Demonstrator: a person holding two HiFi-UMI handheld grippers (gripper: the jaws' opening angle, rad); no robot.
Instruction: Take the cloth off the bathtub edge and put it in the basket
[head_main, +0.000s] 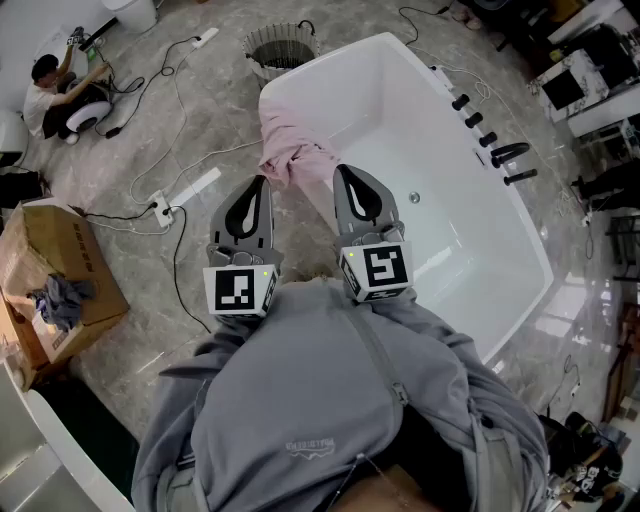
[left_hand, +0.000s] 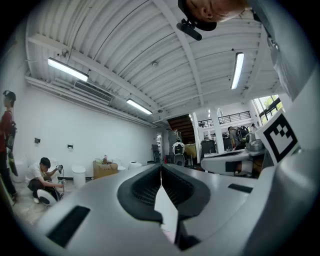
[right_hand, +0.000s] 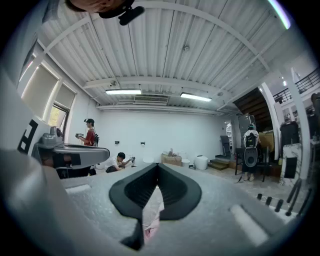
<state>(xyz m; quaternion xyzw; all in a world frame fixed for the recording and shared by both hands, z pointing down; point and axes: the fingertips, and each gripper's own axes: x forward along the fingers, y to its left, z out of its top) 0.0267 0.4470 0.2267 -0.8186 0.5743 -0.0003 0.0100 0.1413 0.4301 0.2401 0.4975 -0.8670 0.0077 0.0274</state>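
A pink cloth (head_main: 293, 148) hangs crumpled over the near left rim of the white bathtub (head_main: 400, 70). A round wire basket (head_main: 280, 48) stands on the floor just beyond the tub's far end. My left gripper (head_main: 261, 182) is shut and empty, its tip just short of the cloth's lower edge on the floor side. My right gripper (head_main: 342, 171) is also shut and empty, over the tub's inner wall right of the cloth. In both gripper views the jaws (left_hand: 161, 167) (right_hand: 158, 165) meet in a line and point out into the room.
A cardboard box (head_main: 45, 250) with a grey rag sits on the floor at left. A power strip (head_main: 163, 208) and cables lie between it and the tub. Black taps (head_main: 492, 140) line the tub's far rim. A person (head_main: 55, 95) sits on the floor at top left.
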